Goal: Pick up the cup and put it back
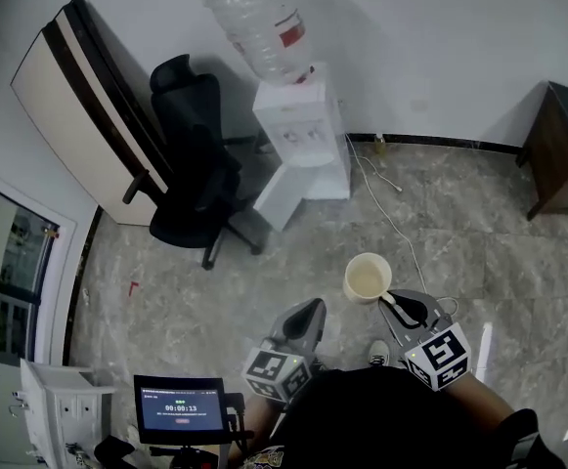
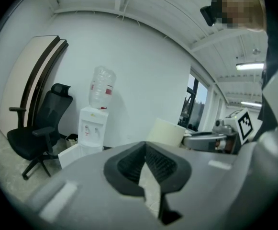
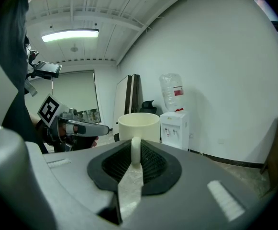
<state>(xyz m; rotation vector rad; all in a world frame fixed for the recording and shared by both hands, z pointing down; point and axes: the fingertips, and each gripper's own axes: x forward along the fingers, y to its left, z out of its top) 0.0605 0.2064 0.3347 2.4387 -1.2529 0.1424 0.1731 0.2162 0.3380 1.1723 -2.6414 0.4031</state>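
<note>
The right hand-held gripper (image 3: 135,145) is clamped on the handle of the cup (image 3: 139,126). The thin cream loop stands upright between its dark ribbed pads. The cup is cream and plain, with no print showing on the side in view. In the head view it is upright, mouth up, in the air over the marbled floor (image 1: 459,223).

The left hand-held gripper (image 2: 145,145) is beside it and apart from the cup. Its pads meet at the tips with nothing between them. Each gripper carries a cube with black-and-white square markers, right (image 1: 438,357) and left (image 1: 276,372).

Farther out, against the white wall, a white water dispenser (image 1: 298,130) holds a clear bottle (image 1: 264,22). The bottle has a red label, too small to read. A black office chair (image 1: 191,164) stands to the left of the dispenser. A small screen (image 1: 180,408) at the lower left shows red digits, too small to read with certainty.
</note>
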